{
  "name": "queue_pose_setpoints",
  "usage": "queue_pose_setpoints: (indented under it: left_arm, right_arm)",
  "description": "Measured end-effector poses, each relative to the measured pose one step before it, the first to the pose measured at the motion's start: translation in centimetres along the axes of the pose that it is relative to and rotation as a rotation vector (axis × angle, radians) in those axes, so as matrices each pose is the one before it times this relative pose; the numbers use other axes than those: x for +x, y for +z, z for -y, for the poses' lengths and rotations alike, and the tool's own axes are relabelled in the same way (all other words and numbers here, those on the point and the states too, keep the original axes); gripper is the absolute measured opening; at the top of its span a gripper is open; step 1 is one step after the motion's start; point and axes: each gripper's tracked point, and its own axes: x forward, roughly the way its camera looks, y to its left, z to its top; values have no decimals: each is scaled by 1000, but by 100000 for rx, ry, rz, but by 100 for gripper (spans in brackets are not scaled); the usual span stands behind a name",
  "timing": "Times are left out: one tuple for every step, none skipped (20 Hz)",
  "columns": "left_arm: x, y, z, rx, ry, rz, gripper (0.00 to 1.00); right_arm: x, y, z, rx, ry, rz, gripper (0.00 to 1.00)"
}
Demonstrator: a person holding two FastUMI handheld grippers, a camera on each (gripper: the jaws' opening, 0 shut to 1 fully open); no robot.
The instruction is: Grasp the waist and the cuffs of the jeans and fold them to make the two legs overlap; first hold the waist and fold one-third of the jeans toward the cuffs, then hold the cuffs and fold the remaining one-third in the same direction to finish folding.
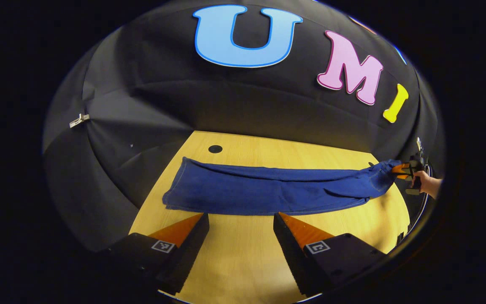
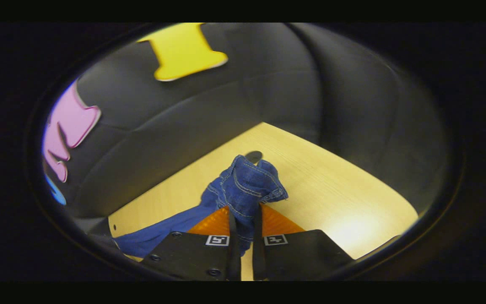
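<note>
Item one, the left tongs [image 1: 241, 215]: in the left gripper view we record the two fingers set wide apart with bare worktop [image 1: 243, 253] between them, clamped on nothing, their tips just short of the near long edge of the jeans [image 1: 268, 190].

Item two, the right tongs [image 2: 244, 207]: in the right gripper view we record the fingers drawn close together and clamped on a bunched fold of denim, the waist end [image 2: 247, 181], which rises above the fingertips in a crumpled knot showing pale stitching. In the left gripper view we see the same tongs [image 1: 401, 169] far off at the right, gripping that end of the garment, with a hand [image 1: 426, 183] holding the tool behind.

Item three, the jeans: dark blue denim, laid out long and narrow across the worktop in the left gripper view, the legs lying together as one strip. The cuff end [image 1: 175, 190] lies flat at the left; the waist end [image 1: 380, 175] is lifted slightly at the right where we hold it.

Item four, the worktop: pale wood grain, with a round dark hole [image 1: 215, 148] near the far left corner, just beyond the cuff end. In the right gripper view a similar dark hole [image 2: 254, 156] sits just behind the bunched denim.

Item five, the surround: black cloth wall [image 1: 150, 105] with a small metal clip [image 1: 79, 120] at left.
</note>
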Motion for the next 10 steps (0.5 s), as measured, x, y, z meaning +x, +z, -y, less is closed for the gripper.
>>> queue_pose_setpoints:
  left_arm:
    - [-286,-159,-718,-1377,132,49,92]
    - [-248,-179,-429,-1647,-302,172,96]
    - [-187,-142,-570,-1414,-161,-46,96]
    - [-169,-238,-697,-991,369,-195,96]
    - [-221,-74,-794,-552,535,-58,96]
    - [-297,-100,-775,-391,456,238,96]
    - [-128,-67,-680,-308,443,169,96]
    - [-322,-160,-755,-321,414,-97,96]
    - [-171,-227,-620,-369,499,-331,92]
    - [-106,-380,-677,-393,785,-353,92]
  right_arm:
    - [-875,347,-898,-6183,2637,3507,15]
    - [-517,-112,-818,-5411,2140,2708,12]
    - [-396,133,-946,-4544,2286,1852,15]
    - [-445,436,-1040,-4808,2738,2721,15]
    - [-211,288,-1050,-3677,2732,1668,15]
    - [-253,435,-489,-3518,2406,1890,9]
    - [-328,526,-844,-3506,2805,2317,15]
    - [-124,513,-906,-3132,3093,2297,15]
    - [-63,646,-695,-2643,3392,1784,15]
    - [160,265,-1038,-2463,3498,1209,8]
